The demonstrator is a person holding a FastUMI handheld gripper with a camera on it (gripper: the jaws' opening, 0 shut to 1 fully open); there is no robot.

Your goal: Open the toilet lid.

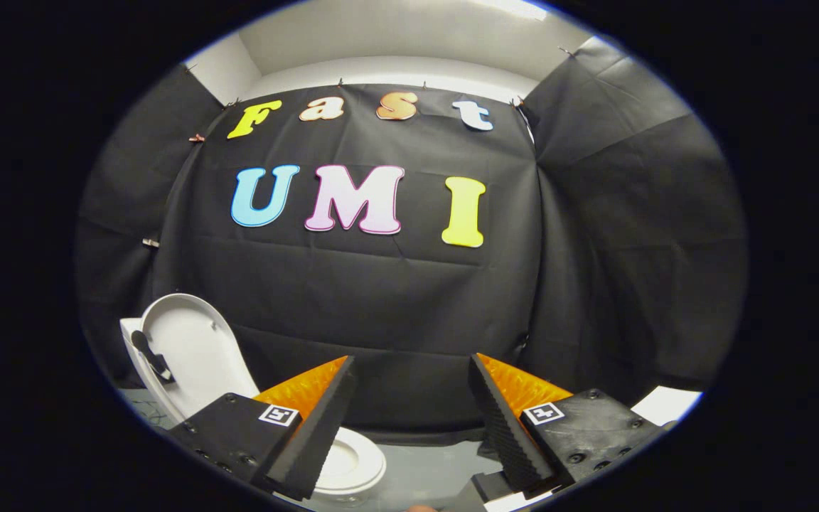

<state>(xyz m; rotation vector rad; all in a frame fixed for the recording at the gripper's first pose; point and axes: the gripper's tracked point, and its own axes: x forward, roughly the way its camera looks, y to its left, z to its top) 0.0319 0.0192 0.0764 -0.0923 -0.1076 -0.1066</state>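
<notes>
Toilet lid [185,348] stands up, open, off to left beyond left finger. White toilet seat [352,466] lies low, just behind left finger. Gripper [409,419] fingers spread wide apart, nothing between them. Black cloth wall [381,306] ahead.

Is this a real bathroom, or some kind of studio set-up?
Probably a staged booth, not a real bathroom: black cloth drapes the walls, and a small white toilet sits low ahead with its lid raised upright. The gripper hangs above with jaws open, holding nothing.
</notes>
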